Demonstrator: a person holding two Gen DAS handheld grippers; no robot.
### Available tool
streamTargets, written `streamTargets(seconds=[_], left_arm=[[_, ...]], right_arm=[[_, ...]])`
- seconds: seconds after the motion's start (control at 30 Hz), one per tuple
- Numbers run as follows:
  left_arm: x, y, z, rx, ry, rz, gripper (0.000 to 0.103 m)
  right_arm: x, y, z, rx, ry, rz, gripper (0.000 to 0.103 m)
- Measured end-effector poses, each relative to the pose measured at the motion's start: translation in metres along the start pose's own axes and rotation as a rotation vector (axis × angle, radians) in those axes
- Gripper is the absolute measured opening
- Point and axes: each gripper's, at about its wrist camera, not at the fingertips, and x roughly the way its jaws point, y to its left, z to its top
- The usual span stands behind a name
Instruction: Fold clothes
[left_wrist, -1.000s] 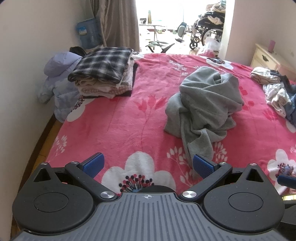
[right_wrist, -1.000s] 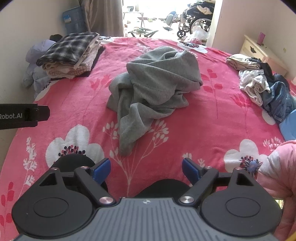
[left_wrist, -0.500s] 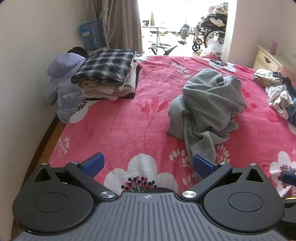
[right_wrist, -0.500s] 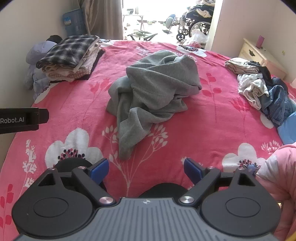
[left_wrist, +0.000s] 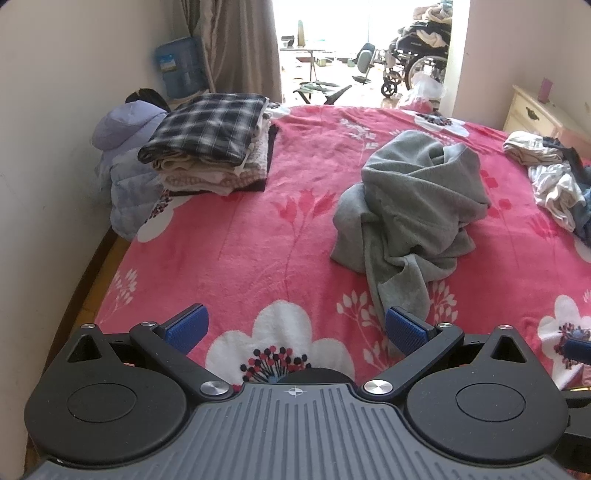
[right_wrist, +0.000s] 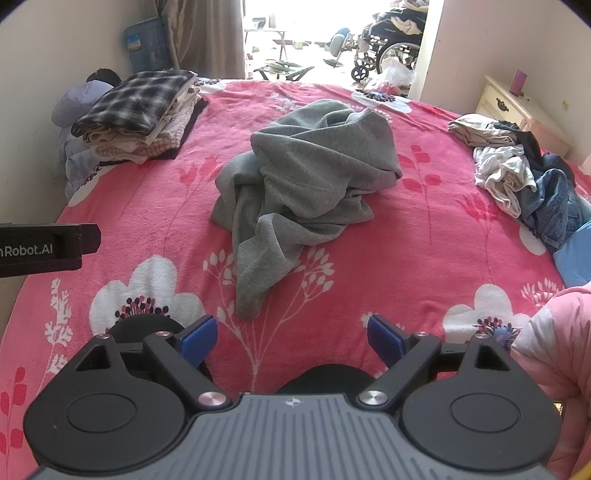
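Grey garment (right_wrist: 306, 173) lies crumpled mid-bed on the pink blanket (right_wrist: 424, 240), both left gripper (left_wrist: 295, 326) and right gripper (right_wrist: 291, 334) spread wide, holding nothing; best, I judge, to pinch separate edges and spread flat before creasing.

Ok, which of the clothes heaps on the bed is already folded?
The stack topped by the plaid shirt, at the bed's far left: flat, squared layers. The grey garment and the right-edge heap are crumpled.

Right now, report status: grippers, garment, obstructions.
Left gripper open, empty. Right gripper open, empty. Grey garment crumpled mid-bed, untouched, unfolded. Nothing between grippers and garment.
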Motion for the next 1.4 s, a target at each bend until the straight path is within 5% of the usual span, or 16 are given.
streamTargets(seconds=[1.4], left_arm=[[0.022,0.000,0.008,0.029,0.013,-0.038,0.103]], right_arm=[[0.018,0.003,0.013,0.003,0.027,-0.014,0.092]])
